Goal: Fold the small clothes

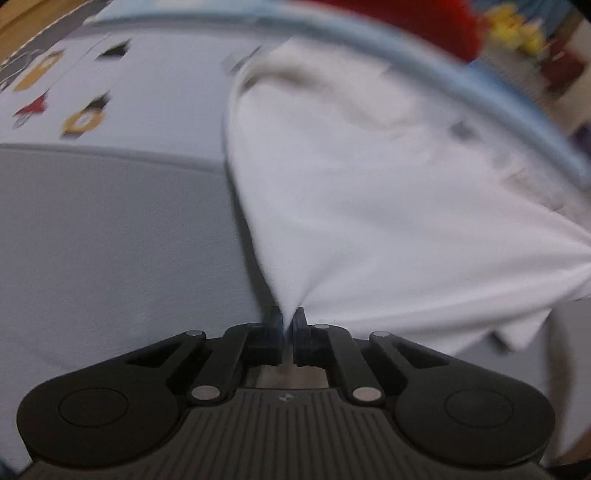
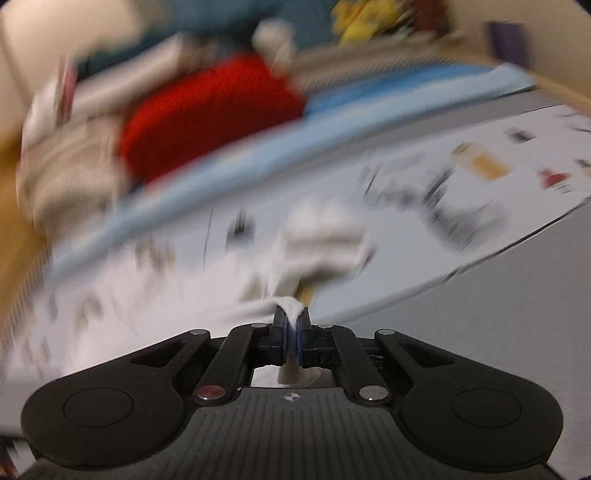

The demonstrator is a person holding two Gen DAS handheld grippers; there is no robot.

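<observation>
Now both hand-held grippers had hold of cloth. In the left wrist view, the left hand-held gripper (image 1: 287,314) had its jaws clamped together on a pinched corner of a white garment (image 1: 369,206). From that corner the cloth fanned out far and to the right, pulled taut into a cone at the fingertips, with its far edge rumpled and blurred. It lay over a grey surface (image 1: 110,240), whether a table or a bed could not be told. Farther left lay a pale printed sheet (image 1: 140,85) with small yellow, red and black figures, just beside the garment's left edge. A light blue band (image 1: 436,74) curved along the far side, and something red (image 1: 424,22) sat beyond it.

In the right wrist view, much blurred, the right hand-held gripper (image 2: 291,317) was likewise clamped on a folded edge of white cloth (image 2: 291,307), which stood up between the fingertips and hung down behind them. A bunched white lump (image 2: 325,240) lay just beyond the fingertips on the printed sheet; whether it belonged to the same garment could not be told. The blue band ran across the far side, with the red mass behind it, and grey surface showed to the near right.
</observation>
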